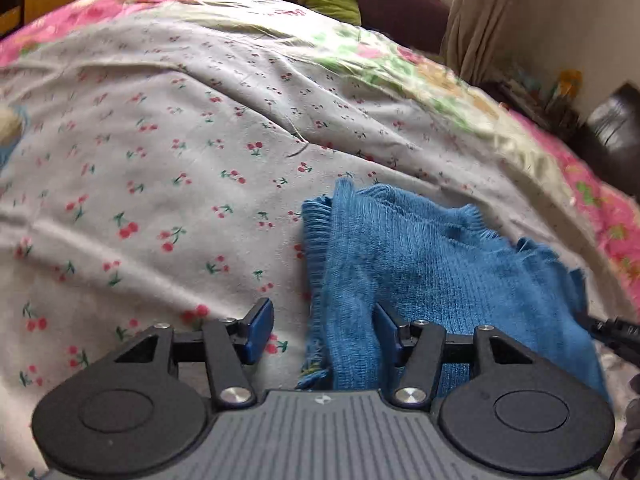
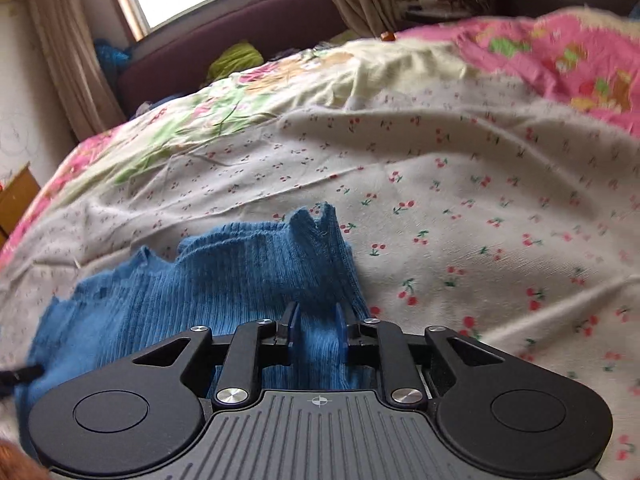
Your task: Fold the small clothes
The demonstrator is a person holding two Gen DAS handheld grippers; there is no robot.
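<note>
**Blue knit garment between both grippers on the cherry-print sheet**

Across most of both frames spreads the cherry-print sheet (image 1: 160,152), laid over a pink floral bedcover (image 2: 560,52) that shows along the upper edges. I read the sheet as my folding surface, wide and fairly flat despite its creases.

At lower right of the left wrist view and lower left of the right wrist view lies the blue ribbed knit garment (image 1: 420,256), bunched, with frayed, wavy edges and one corner standing up toward the frame centre. It looks only partly folded, so I judge the task is in its middle.

My left gripper (image 1: 324,332) has its jaws spread wide: one finger over bare sheet, the other over the knit, with the garment's fringed edge running between them. I would say I am placed to take that edge, but nothing is held there.

My right gripper (image 2: 316,326) has its jaws drawn narrower, with a ridge of the blue knit rising between the pads. Whether they are actually pinching the fabric I cannot tell.
</note>
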